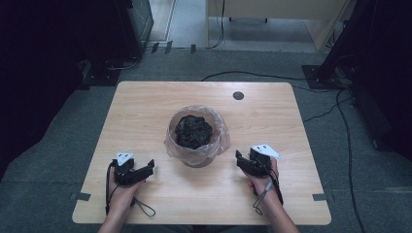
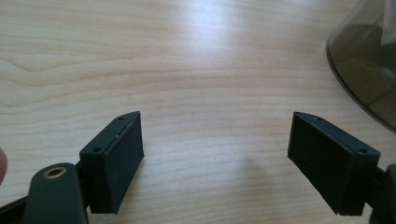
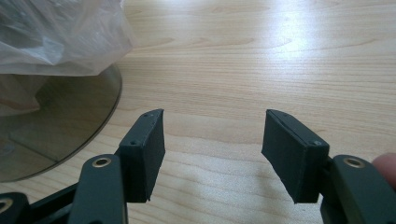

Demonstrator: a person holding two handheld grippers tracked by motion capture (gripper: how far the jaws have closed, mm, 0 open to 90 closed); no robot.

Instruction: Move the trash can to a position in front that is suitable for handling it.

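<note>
A round bin (image 1: 197, 154) lined with a clear plastic bag (image 1: 219, 138) stands in the middle of the wooden table (image 1: 141, 111), with dark crumpled material (image 1: 193, 131) inside. My left gripper (image 1: 149, 166) rests low at the front left, a short way from the bin, its jaws wide apart over bare wood (image 2: 215, 154). The bin's dark wall (image 2: 369, 70) edges into the left gripper view at the right. My right gripper (image 1: 239, 158) sits at the front right, jaws apart with nothing between them (image 3: 212, 149). The bin (image 3: 56, 126) and bag (image 3: 60, 32) lie to its left.
A dark round grommet (image 1: 238, 95) sits near the table's far edge. Black cables (image 1: 252, 75) run over the grey floor behind and to the right. Dark equipment (image 1: 374, 73) stands at the right, and dark shapes crowd the left side.
</note>
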